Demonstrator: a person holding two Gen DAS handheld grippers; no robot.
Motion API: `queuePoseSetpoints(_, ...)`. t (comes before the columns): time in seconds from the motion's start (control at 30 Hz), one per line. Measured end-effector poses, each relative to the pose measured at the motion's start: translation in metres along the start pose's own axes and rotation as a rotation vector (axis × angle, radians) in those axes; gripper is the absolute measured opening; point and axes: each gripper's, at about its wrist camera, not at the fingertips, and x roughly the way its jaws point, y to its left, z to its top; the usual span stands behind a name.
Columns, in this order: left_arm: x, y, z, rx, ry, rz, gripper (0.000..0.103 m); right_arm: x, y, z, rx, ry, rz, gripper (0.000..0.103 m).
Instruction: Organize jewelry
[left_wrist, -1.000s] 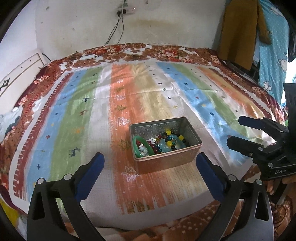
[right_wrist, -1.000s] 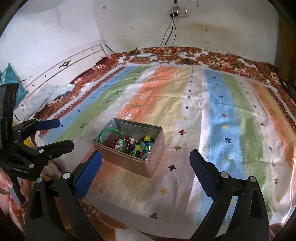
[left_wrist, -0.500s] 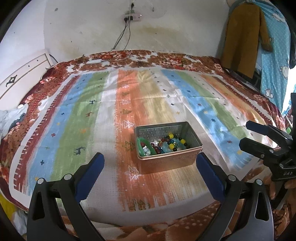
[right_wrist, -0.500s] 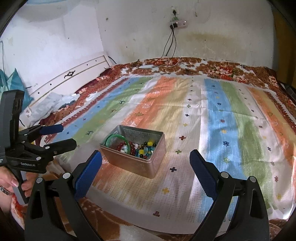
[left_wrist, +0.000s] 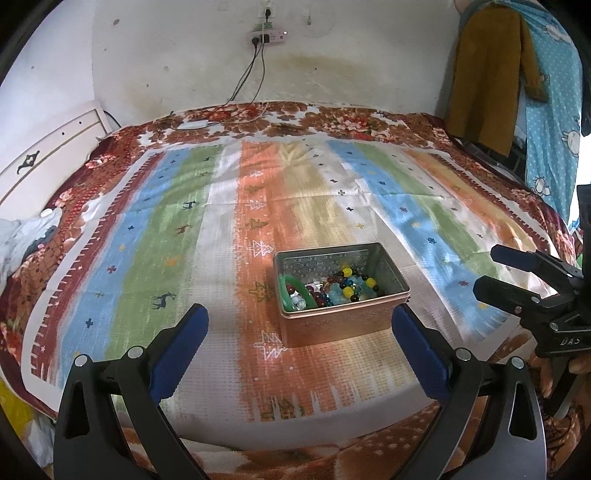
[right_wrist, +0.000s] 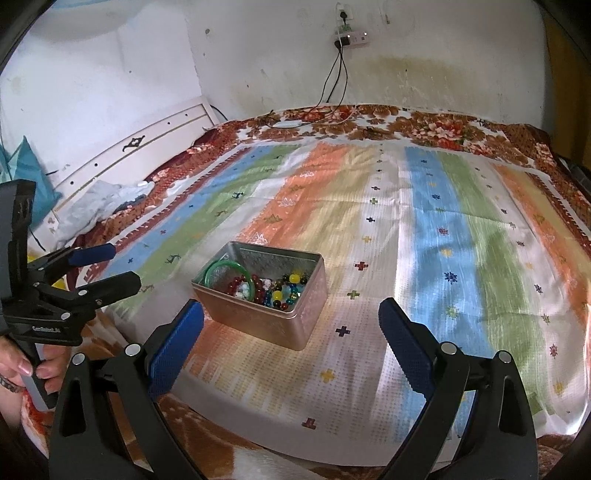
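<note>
Left gripper (left_wrist: 299, 325) spread wide, grasping nothing, hovering above the near edge of the bed (left_wrist: 229, 229); right gripper (right_wrist: 291, 317) likewise spread and empty. Seen from the left wrist only: brown garment (left_wrist: 491, 74) and blue dotted cloth (left_wrist: 550, 110) hanging far right, plus the right gripper (left_wrist: 491, 273) poking in side-on from the right edge. Seen from the right wrist only: white headboard (right_wrist: 147, 147) off to the left, crumpled pale cloth (right_wrist: 103, 203) below it, and the left gripper (right_wrist: 118, 266) at the left edge with a hand (right_wrist: 33, 369) on its handle. Shown in both: wall power strip (left_wrist: 267, 37) with dangling cables. Metal tin (left_wrist: 341, 295) straight ahead between the left gripper's fingertips, lidless, resting on the striped cloth (left_wrist: 177, 236); ahead and slightly left of the right gripper. Inside: green bangle (right_wrist: 229, 277) leaning at the left end, mixed bead strands (right_wrist: 280, 288) in red, yellow, blue and dark heaped toward the right. Long axis of the tin lying crosswise to the left gripper, angled away to the right from the right wrist.
</note>
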Motion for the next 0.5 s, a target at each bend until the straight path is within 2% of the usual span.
queuePoseSetpoints(0.5, -0.009, -0.005, -0.0026, 0.023, -0.047, 0.019, 0.097, -0.0015, -0.0004, -0.0019, -0.009, -0.009, -0.014, 0.096)
